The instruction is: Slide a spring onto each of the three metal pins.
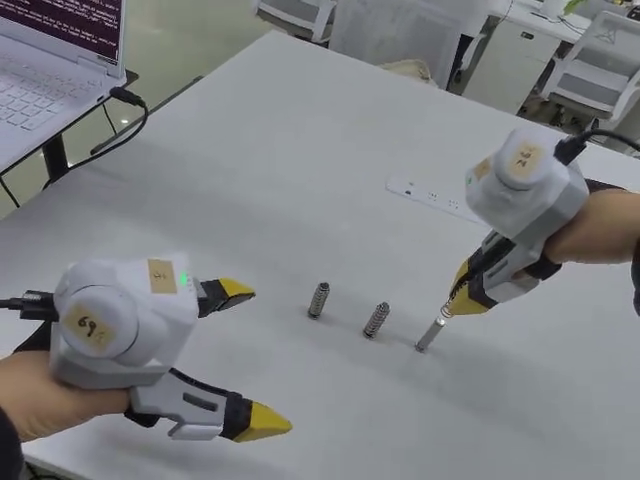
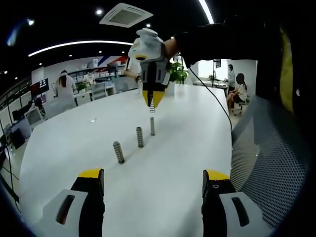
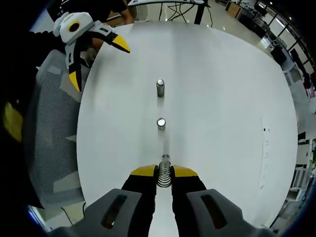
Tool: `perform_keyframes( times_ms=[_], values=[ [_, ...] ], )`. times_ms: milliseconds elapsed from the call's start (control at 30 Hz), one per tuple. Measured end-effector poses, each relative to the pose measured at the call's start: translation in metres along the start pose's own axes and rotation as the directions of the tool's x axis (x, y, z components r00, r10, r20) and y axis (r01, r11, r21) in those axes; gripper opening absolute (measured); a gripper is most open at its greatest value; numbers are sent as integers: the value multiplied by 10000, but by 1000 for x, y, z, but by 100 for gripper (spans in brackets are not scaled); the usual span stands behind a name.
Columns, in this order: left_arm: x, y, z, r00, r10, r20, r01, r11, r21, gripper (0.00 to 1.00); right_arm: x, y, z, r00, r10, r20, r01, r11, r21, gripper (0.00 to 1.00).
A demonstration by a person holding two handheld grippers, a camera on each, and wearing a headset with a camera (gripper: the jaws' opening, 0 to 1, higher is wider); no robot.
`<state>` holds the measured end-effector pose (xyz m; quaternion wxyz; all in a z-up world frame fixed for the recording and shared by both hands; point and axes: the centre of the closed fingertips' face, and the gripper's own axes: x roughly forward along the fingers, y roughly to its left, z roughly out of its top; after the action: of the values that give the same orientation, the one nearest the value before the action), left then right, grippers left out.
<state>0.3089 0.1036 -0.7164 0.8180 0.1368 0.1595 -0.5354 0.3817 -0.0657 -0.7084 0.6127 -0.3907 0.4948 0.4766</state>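
Row of three slim metal pins standing near the centre of a white worktop (image 1: 300,150). The two toward 9 o'clock carry small coiled steel springs (image 1: 318,300). At 3 o'clock the right gripper (image 1: 460,300) pinches a third spring (image 3: 164,177) at the top of the bare pin (image 1: 428,337). At 8 o'clock the left gripper (image 1: 258,358) hovers, jaws spread wide, holding nothing.

- White table (image 1: 300,150): extends well ahead of both pairs of jaws.
- Grey mesh chair (image 2: 269,163): right of the jaws in the left gripper view (left of them in the right gripper view).
- Ceiling vent (image 2: 125,15), light strip (image 2: 74,45): overhead, far beyond the jaws.
- Laptop (image 1: 50,60): open, off the table edge, well apart from the jaws.
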Motion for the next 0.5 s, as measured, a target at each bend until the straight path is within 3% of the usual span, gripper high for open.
perform_keyframes(
  times_ms=[500],
  values=[
    [2, 1, 0, 10000, -58, 16, 59, 10000, -61, 77, 12, -2, -5, 9997, 218, -120, -216, 9996, 207, 8]
  ],
)
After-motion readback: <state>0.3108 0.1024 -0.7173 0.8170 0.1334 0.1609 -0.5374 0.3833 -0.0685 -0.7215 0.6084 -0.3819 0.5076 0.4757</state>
